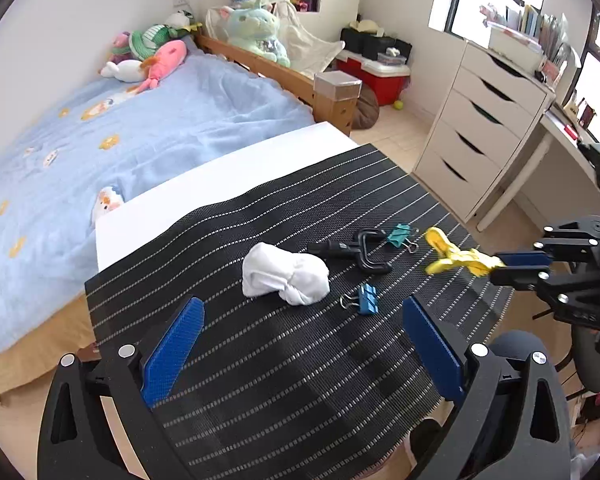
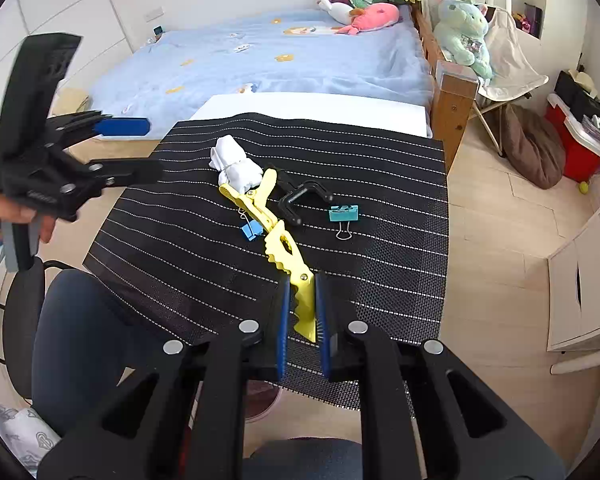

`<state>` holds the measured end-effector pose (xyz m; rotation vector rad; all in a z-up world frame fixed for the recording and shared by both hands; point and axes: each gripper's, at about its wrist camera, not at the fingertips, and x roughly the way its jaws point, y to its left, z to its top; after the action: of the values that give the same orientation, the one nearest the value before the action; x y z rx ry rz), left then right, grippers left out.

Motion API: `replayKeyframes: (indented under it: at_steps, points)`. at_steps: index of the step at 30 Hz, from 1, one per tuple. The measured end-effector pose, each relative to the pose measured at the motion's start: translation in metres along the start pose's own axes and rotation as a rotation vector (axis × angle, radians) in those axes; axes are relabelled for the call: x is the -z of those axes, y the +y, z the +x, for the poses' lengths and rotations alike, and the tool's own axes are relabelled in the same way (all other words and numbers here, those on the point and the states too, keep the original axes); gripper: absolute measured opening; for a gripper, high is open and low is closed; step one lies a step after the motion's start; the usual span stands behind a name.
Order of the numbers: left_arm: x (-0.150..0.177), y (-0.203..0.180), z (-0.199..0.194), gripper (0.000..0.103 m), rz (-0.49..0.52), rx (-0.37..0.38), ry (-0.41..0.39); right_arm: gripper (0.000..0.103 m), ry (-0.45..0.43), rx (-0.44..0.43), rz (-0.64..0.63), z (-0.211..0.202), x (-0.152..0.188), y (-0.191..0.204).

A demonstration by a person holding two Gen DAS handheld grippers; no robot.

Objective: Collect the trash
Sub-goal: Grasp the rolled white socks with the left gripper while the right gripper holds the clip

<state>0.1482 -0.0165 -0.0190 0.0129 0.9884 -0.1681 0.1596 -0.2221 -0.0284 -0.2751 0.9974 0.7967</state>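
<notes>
A black striped mat (image 1: 284, 360) covers a white table (image 1: 220, 176). On it lie a crumpled white cloth wad (image 1: 285, 274), a black clamp (image 1: 360, 250), a teal binder clip (image 1: 398, 235) and a blue binder clip (image 1: 366, 299). My left gripper (image 1: 300, 352) is open and empty, just short of the cloth wad. My right gripper (image 2: 302, 312) is shut on the handle of a long yellow clip (image 2: 286, 248), held above the mat; the clip (image 1: 456, 258) also shows in the left wrist view. The cloth wad (image 2: 236, 168), black clamp (image 2: 300, 202), teal clip (image 2: 343, 214) and blue clip (image 2: 251, 231) show in the right wrist view.
A bed with a blue blanket (image 1: 120, 140) and plush toys stands beyond the table. A white drawer unit (image 1: 480, 120) stands to the right, a red cooler (image 1: 380, 76) behind. A dark chair (image 2: 88, 332) sits at the table's near edge. The left gripper (image 2: 100, 148) shows at the left of the right wrist view.
</notes>
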Motion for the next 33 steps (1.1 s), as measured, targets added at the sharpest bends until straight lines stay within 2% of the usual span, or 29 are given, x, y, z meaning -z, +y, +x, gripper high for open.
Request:
replayKeyframes:
  at_steps: [5, 14, 20, 21, 22, 25, 26, 27, 31, 33]
  points:
    - [-0.016, 0.008, 0.035, 0.095, 0.005, -0.008, 0.088, 0.012, 0.004, 0.005, 0.010, 0.001, 0.001, -0.005]
    - [-0.024, 0.016, 0.084, 0.095, -0.003, -0.049, 0.204, 0.012, 0.016, 0.017, 0.032, 0.003, 0.006, -0.014]
    - [-0.021, 0.017, 0.098, 0.095, -0.016, -0.052, 0.207, 0.012, 0.020, 0.022, 0.045, 0.005, 0.008, -0.019]
    - [-0.021, 0.017, 0.099, 0.093, -0.017, -0.055, 0.206, 0.012, 0.021, 0.023, 0.045, 0.006, 0.008, -0.020]
    - [-0.020, 0.018, 0.100, 0.083, -0.021, -0.060, 0.206, 0.012, 0.022, 0.022, 0.045, 0.006, 0.008, -0.020]
    - [-0.019, 0.019, 0.099, 0.065, -0.015, -0.084, 0.201, 0.012, 0.022, 0.022, 0.044, 0.007, 0.009, -0.020]
    - [-0.020, 0.019, 0.098, 0.062, -0.014, -0.091, 0.199, 0.012, 0.021, 0.022, 0.043, 0.007, 0.009, -0.019]
    - [-0.019, 0.020, 0.096, 0.054, -0.014, -0.096, 0.193, 0.012, 0.021, 0.021, 0.043, 0.007, 0.008, -0.019]
    - [-0.018, 0.023, 0.090, 0.045, -0.015, -0.104, 0.180, 0.012, 0.021, 0.016, 0.035, 0.010, 0.007, -0.016]
    - [-0.016, 0.023, 0.086, 0.044, -0.015, -0.111, 0.168, 0.012, 0.020, 0.013, 0.029, 0.011, 0.006, -0.013]
